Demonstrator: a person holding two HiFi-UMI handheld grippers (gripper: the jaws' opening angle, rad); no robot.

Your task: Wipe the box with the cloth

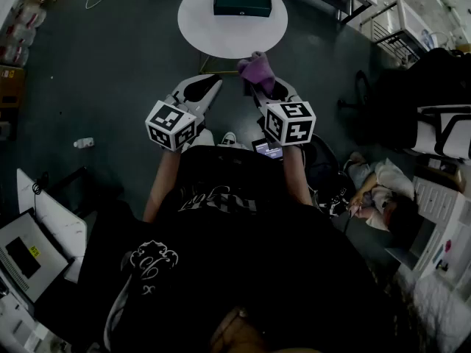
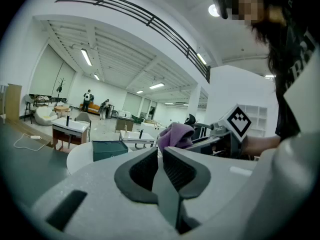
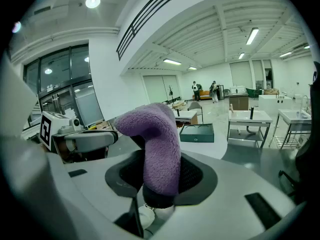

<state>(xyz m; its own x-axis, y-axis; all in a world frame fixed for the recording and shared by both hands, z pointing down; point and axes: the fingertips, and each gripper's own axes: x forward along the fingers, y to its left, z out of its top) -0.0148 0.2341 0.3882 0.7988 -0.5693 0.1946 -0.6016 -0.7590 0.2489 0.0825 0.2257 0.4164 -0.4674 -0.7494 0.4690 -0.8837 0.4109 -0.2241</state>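
A dark green box [image 1: 242, 0] lies on the far part of a round white table [image 1: 199, 20]. It shows too in the left gripper view as the box [image 2: 110, 149] and in the right gripper view as the box [image 3: 197, 132]. My right gripper [image 1: 266, 88] is shut on a purple cloth [image 1: 256, 70], held in the air short of the table's near edge. The cloth [image 3: 158, 149] stands up between its jaws. My left gripper [image 1: 209, 87] hangs beside it, shut with nothing in it, its jaws [image 2: 161, 156] pressed together.
A person [image 1: 379, 190] sits on the floor at the right near white shelving [image 1: 441, 241]. A small white object [image 1: 84, 143] lies on the dark floor at the left. A desk with a screen [image 1: 26, 256] stands at the lower left. More tables [image 1: 397, 17] stand at the upper right.
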